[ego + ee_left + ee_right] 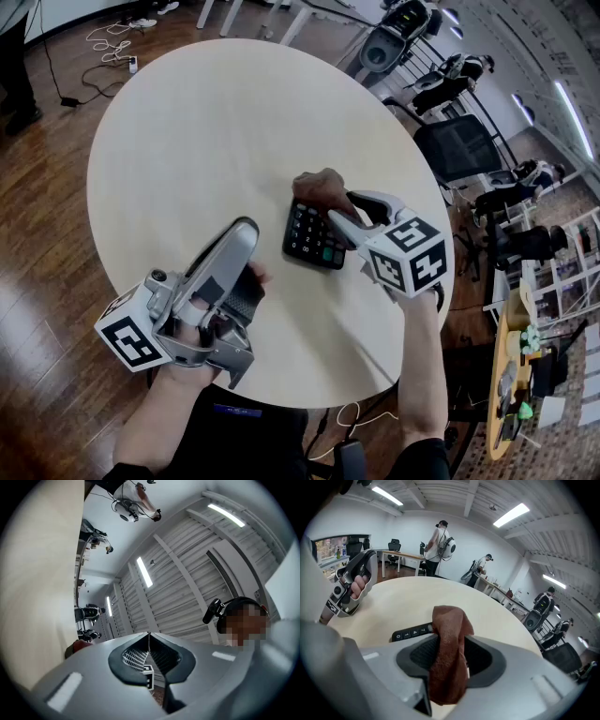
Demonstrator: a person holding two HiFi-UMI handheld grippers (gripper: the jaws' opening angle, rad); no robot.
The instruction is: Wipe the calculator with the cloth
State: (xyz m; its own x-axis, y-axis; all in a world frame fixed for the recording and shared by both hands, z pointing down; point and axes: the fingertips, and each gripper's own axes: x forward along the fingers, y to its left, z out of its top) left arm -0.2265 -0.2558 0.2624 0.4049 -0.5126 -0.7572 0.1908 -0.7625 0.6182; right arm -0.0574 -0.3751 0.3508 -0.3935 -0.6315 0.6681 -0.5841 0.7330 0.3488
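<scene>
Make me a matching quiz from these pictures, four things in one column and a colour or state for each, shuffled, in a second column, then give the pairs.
1. cloth
2. calculator
3. left gripper
4. table

A. pale and round
B. shut, with nothing between its jaws
C. brown, pinched in the right gripper
D. black, lying on the table

Pairs: 1-C, 2-D, 3-B, 4-A.
</scene>
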